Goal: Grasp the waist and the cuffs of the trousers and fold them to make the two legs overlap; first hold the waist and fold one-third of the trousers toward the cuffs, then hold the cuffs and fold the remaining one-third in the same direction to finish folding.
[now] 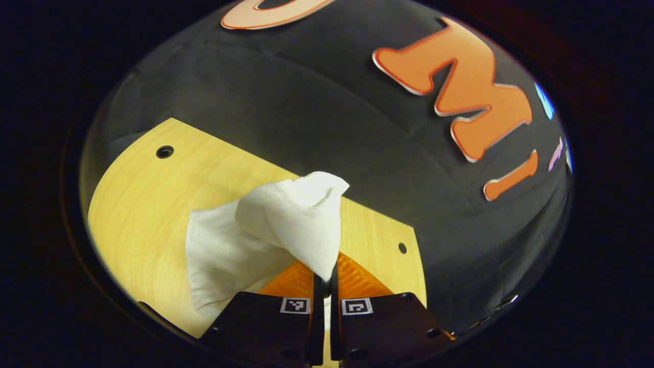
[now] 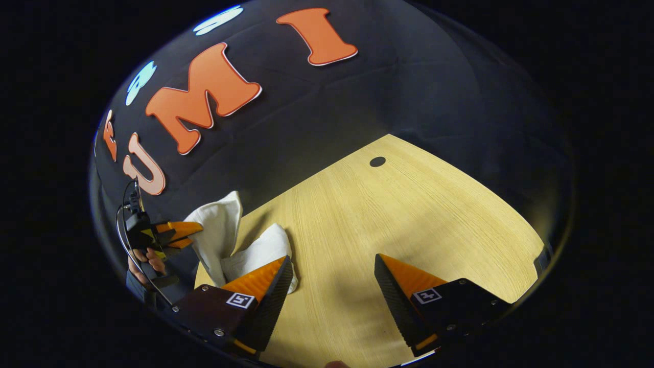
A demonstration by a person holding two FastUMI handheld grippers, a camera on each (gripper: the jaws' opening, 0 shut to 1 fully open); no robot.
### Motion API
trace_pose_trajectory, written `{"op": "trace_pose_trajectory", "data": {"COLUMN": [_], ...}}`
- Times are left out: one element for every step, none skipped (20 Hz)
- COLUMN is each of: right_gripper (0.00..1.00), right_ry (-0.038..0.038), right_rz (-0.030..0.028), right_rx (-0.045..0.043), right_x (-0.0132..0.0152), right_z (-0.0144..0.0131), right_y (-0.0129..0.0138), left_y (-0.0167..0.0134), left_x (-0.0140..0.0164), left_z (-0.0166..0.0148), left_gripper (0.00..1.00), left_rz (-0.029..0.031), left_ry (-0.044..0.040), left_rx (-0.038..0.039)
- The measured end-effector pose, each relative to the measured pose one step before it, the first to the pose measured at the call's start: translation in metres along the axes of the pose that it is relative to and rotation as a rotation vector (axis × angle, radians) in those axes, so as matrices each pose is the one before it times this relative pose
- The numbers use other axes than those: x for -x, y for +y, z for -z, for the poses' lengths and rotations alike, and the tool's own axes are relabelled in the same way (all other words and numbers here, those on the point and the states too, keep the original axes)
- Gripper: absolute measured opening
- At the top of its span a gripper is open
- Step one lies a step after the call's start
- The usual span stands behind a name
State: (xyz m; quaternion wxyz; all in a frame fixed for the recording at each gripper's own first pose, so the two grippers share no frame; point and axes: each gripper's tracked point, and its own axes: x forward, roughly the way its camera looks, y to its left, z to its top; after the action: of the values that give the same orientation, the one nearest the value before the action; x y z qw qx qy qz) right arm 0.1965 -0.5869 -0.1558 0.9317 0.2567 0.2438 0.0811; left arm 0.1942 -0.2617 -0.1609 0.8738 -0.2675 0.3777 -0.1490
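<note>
Two grippers in play: left gripper [image 1: 325, 278] pinches white trousers [image 1: 265, 230], bunched and lifted off the tabletop [image 1: 143, 204]; right gripper [image 2: 332, 276] gapes empty, trousers at its 10 o'clock. We judge folding barely begun; all folds remain.

Trousers [image 1: 265, 230] lower part hidden behind fingers [image 1: 296, 281]; shape unreadable

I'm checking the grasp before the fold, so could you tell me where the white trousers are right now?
The white trousers hang bunched from the shut left gripper above the wooden table; in the right gripper view they sit at left, beside the open right gripper.
</note>
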Motion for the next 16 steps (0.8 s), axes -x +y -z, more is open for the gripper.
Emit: {"op": "trace_pose_trajectory", "data": {"right_gripper": [0.96,0.97,0.97,0.97,0.97,0.97,0.96,0.97,0.97,0.96,0.97,0.97,0.97,0.97,0.97,0.97], "right_ry": [0.00507,0.00259,0.00225,0.00379,0.00629,0.01249,0.01265,0.00426,0.00969,0.00994,0.00597,0.00722,0.00861,0.00261,0.00193,-0.0025], "right_rz": [0.00032,-0.00107,-0.0036,-0.00063,-0.00943,-0.01032,-0.00955,-0.00449,-0.00643,-0.01017,-0.01068,-0.01539,-0.01226,-0.01505,-0.0089,-0.01011], "right_rx": [-0.00717,-0.00479,-0.00295,-0.00164,-0.00011,-0.00373,0.00058,0.00567,0.0084,0.00565,0.00361,0.00113,0.00273,0.01,0.01614,0.02208], "right_x": [-0.00135,0.00007,-0.00102,0.00091,-0.00016,0.00161,-0.00039,-0.00143,-0.00091,-0.00021,-0.00159,0.00011,0.00007,-0.00035,-0.00026,0.00112], "right_z": [-0.00046,0.00034,-0.00066,0.00055,0.00072,0.00175,0.00245,0.00133,0.00165,0.00193,-0.00031,0.0027,0.00067,0.00074,-0.00089,-0.00022], "right_y": [-0.0045,-0.00561,-0.00253,-0.00444,-0.00062,-0.0014,0.00069,-0.00131,0.00017,0.00214,0.0028,0.00371,0.00552,0.00511,0.00473,0.0058], "left_y": [-0.00605,-0.00428,-0.00614,-0.00479,-0.00132,0.00144,-0.00051,-0.00294,-0.00798,-0.01372,-0.01524,-0.01088,-0.00891,0.00795,0.00718,0.00457], "left_x": [-0.00972,-0.00711,-0.00796,-0.00398,-0.00438,0.00022,0.00058,0.00359,0.0045,0.00635,0.00753,0.00576,0.00779,0.0053,0.00796,0.00623], "left_z": [0.02062,0.018,0.02041,0.01739,0.01692,0.0141,0.0117,0.00562,0.00308,0.00034,-0.00213,-0.00245,-0.00259,-0.00436,0.00152,-0.00109], "left_gripper": [0.09,0.09,0.09,0.09,0.09,0.09,0.11,0.17,0.21,0.18,0.39,0.43,0.51,0.59,0.62,0.7], "left_rz": [-0.00292,0.00014,-0.00169,-0.00575,-0.01671,-0.03127,-0.02028,-0.00753,0.02098,0.05138,0.0584,0.03516,-0.00426,-0.01096,-0.01604,-0.01006], "left_ry": [0.03259,0.03011,0.0302,0.03086,0.03392,0.04212,0.03086,0.00458,-0.0012,-0.00655,-0.01219,-0.00933,-0.02091,-0.01824,-0.0187,-0.02194], "left_rx": [-0.03079,-0.03302,-0.0352,-0.03965,-0.0496,-0.06716,-0.07249,-0.05936,-0.04489,-0.02097,-0.00642,-0.00627,-0.00271,0.00155,0.00759,0.00564]}}
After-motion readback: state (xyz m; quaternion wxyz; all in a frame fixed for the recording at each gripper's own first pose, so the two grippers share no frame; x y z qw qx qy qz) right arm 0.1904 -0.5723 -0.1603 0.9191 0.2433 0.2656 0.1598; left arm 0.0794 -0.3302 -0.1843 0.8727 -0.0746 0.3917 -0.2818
